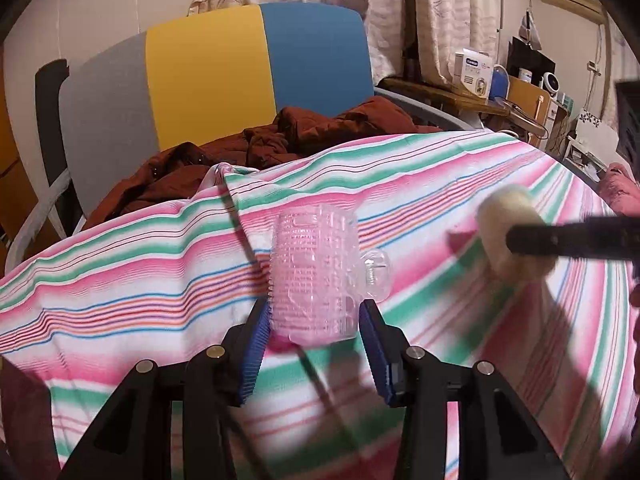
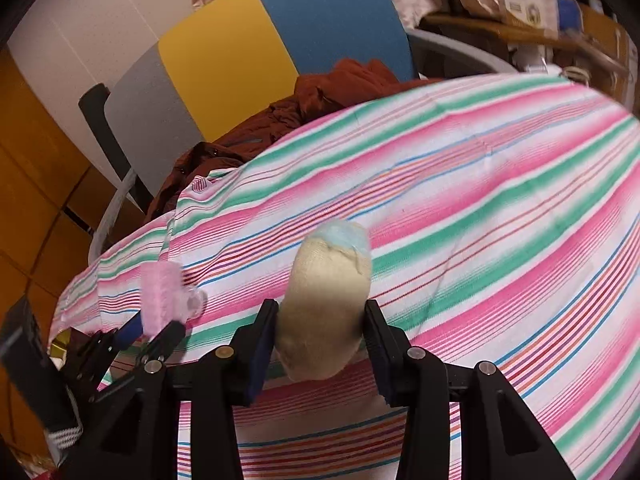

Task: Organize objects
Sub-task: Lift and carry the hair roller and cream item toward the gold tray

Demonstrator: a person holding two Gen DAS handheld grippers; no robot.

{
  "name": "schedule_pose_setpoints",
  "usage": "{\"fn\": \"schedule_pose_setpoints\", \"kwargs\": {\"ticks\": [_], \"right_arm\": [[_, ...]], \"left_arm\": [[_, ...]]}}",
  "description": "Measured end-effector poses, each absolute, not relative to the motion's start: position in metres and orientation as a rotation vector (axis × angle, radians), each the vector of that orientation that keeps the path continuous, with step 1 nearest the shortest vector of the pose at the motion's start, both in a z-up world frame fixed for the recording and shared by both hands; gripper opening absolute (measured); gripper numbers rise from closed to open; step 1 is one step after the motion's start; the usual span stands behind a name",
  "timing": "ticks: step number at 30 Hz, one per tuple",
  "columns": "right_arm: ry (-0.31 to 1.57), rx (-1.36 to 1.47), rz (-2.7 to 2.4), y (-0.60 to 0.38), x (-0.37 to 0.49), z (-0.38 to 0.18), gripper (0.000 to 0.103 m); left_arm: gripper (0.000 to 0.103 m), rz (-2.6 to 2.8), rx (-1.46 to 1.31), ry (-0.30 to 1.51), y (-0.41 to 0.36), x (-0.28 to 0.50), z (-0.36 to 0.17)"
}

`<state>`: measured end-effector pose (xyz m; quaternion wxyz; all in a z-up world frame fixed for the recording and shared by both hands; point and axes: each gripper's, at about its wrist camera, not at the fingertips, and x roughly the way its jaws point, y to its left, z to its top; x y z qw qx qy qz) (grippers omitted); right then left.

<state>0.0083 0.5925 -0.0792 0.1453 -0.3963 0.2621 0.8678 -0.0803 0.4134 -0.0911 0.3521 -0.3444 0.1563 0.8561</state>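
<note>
Nearest to me, my left gripper has its blue-padded fingers closed on the lower end of a pink, clear, knobbly silicone sleeve, held upright above the bed. It looks light, soft and squashy, so I judge a gentle squeeze low on its body is enough; a small clear capsule juts from its right side and looks like the part to keep clear of.

My right gripper has its fingers at a middling width, pinching a cream rolled sock with a pale blue patch at its far tip. It appears light, limp and easily compressed, best held across its thick middle, as it is now.

Below both lies a bedsheet striped pink, green and white, with nothing else resting on the part I can see. Beyond its far edge sits a crumpled rust-brown garment. Farthest back stands a headboard in grey, yellow and blue panels.
</note>
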Motion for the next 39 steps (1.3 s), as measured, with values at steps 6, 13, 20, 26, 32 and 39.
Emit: {"fn": "schedule_pose_setpoints", "kwargs": {"ticks": [6,13,20,26,32,39], "right_arm": [[0.674,-1.135,2.529,0.583,0.007,-0.072,0.043],[0.639,-1.121,2.56,0.576,0.004,-0.066,0.043],[0.586,-1.097,2.588,0.57,0.005,-0.058,0.042],[0.541,-1.077,2.604,0.563,0.008,-0.052,0.042],[0.474,-1.069,2.615,0.556,0.009,-0.047,0.042],[0.382,-1.072,2.614,0.546,0.007,-0.045,0.042]], "left_arm": [[0.045,2.225,-0.857,0.417,0.403,-0.064,-0.089],[0.045,2.215,-0.793,0.433,0.396,-0.043,-0.081],[0.045,2.208,-0.822,0.34,0.378,-0.027,-0.076],[0.045,2.198,-0.839,0.287,0.359,-0.008,-0.071],[0.045,2.207,-0.826,0.25,0.336,0.008,-0.059],[0.045,2.219,-0.806,0.207,0.308,0.021,-0.043]]}}
